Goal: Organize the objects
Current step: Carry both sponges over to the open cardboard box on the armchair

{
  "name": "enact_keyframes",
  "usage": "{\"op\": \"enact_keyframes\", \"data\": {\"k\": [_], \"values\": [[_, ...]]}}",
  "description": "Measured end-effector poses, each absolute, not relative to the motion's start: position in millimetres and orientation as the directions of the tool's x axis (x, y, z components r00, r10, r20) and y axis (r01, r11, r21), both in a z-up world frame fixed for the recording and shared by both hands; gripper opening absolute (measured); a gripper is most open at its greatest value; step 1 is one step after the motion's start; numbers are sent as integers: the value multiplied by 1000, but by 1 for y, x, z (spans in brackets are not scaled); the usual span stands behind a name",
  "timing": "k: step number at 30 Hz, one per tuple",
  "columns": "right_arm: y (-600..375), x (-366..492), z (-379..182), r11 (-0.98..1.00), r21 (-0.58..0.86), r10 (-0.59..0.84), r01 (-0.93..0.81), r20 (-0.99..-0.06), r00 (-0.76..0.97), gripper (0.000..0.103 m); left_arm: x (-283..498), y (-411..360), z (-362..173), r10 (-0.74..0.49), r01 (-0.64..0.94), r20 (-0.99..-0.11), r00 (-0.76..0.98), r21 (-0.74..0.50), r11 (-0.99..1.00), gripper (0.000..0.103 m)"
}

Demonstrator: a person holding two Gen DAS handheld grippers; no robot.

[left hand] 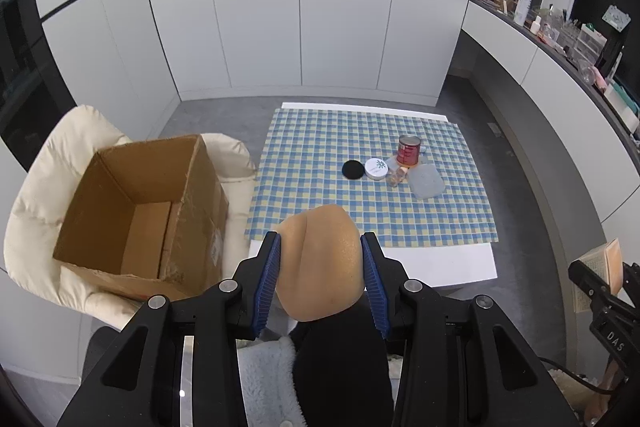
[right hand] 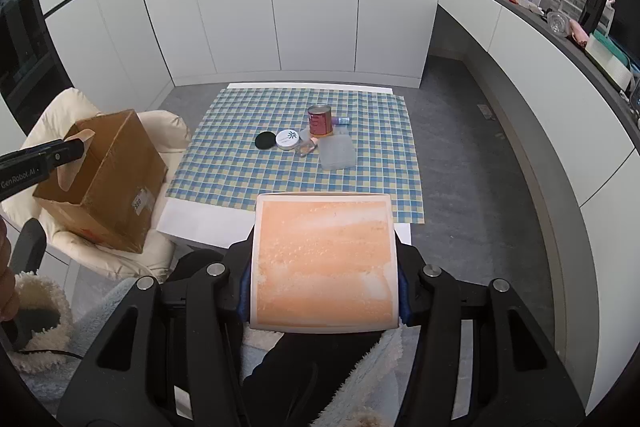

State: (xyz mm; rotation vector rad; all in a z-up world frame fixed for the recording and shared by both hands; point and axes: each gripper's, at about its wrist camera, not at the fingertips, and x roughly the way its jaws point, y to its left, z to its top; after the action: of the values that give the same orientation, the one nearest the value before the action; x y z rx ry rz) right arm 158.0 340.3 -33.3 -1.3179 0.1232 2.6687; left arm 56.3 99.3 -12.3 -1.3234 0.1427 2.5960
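Observation:
My left gripper (left hand: 321, 237) is shut on a soft, rounded tan lump (left hand: 320, 267), its blue pads (left hand: 270, 275) pressing both sides. To its left an open cardboard box (left hand: 140, 187) stands with nothing visible inside. In the right wrist view the left gripper (right hand: 76, 151) hovers with the tan lump (right hand: 68, 175) over the box's (right hand: 108, 163) near rim. My right gripper (right hand: 324, 259) is shut on a flat orange packet with a white border (right hand: 324, 259), which hides its fingertips. On the checked cloth (left hand: 320, 195) stand a red can (left hand: 409, 150), white tin (left hand: 376, 169) and black disc (left hand: 353, 169).
The box rests on a cream padded chair (left hand: 44, 187) left of the low white table (left hand: 440, 263). A small glass bottle (left hand: 394, 177) and a clear plastic container (left hand: 426, 181) lie by the can. A cluttered counter (left hand: 560, 39) curves along the right; white cabinets stand behind.

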Motion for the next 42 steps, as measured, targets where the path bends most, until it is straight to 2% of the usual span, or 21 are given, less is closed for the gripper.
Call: {"op": "enact_keyframes", "data": {"k": [19,42], "values": [[320,147,-30,-993,36,41,-113,-790,-612,54,57,73,-19,134,-184,-816,-563,-34,-982,40],[209,99,-35,-987,9,-104,158,-790,-604,54,69,-27,-21,27,34,-816,-578,-58,-998,40]]}}
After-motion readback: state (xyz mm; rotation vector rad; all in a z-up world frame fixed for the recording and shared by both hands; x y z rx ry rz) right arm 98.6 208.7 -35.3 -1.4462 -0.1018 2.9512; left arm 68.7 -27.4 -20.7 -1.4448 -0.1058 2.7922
